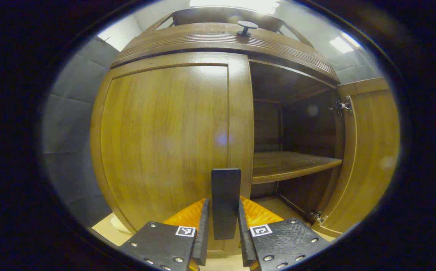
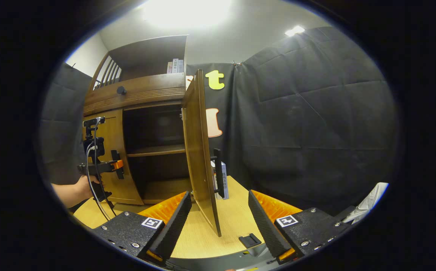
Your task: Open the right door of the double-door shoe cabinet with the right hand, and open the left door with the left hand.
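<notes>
While the left gripper (image 1: 223, 229) clamps the left door's handle (image 1: 225, 201), that left door (image 1: 165, 143) sits closed; the right gripper (image 2: 220, 222) gapes wide, the swung-out right door (image 2: 199, 150) standing between its fingers.

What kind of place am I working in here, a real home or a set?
Probably a staged booth, not a home: black cloth wall behind, a wooden shoe cabinet standing on a pale tabletop, and padded grey panels beside it.

Bright ceiling lights (image 2: 188, 13) blow out to white glare overhead, while the open cabinet interior (image 1: 297, 120) sits in deep shadow. Fisheye distortion bows straight edges toward the rims, and faint lens flare spots the left door (image 1: 165, 139).
</notes>
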Demonstrator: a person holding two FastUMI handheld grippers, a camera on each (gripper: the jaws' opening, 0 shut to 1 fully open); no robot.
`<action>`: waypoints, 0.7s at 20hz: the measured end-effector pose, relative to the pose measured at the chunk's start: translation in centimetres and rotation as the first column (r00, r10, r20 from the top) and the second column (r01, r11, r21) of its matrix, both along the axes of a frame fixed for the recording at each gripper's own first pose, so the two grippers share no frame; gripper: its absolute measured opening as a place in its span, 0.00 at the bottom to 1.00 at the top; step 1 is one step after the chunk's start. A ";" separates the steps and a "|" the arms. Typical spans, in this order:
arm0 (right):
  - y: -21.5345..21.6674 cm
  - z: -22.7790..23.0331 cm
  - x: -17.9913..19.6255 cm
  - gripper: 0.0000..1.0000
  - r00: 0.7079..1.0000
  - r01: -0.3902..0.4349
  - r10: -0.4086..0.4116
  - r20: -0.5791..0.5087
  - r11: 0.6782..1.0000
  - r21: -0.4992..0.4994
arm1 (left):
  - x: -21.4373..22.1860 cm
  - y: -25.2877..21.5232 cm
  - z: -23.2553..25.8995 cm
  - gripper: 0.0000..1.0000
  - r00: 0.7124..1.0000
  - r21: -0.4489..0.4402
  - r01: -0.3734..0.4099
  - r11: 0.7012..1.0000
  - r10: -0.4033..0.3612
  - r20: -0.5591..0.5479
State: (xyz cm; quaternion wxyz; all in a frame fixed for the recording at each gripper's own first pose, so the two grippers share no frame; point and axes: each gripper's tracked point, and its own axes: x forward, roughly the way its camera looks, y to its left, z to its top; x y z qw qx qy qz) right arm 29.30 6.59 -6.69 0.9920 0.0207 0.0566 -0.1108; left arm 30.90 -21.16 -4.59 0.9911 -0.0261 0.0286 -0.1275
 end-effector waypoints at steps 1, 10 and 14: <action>0.2 0.1 0.0 0.92 1.000 -0.010 0.010 0.002 1.000 -0.003 | 0.1 -0.1 -0.1 0.27 1.000 0.003 -0.017 1.000 0.017 -0.003; 1.8 0.4 -0.4 0.94 0.997 -0.069 0.068 0.027 0.998 0.006 | -5.6 2.5 0.3 0.15 1.000 -0.010 0.003 1.000 -0.003 -0.006; 2.7 0.3 -0.6 0.94 0.994 -0.108 0.108 0.027 0.994 0.013 | -7.7 3.9 0.3 0.15 1.000 -0.018 0.006 1.000 -0.006 -0.015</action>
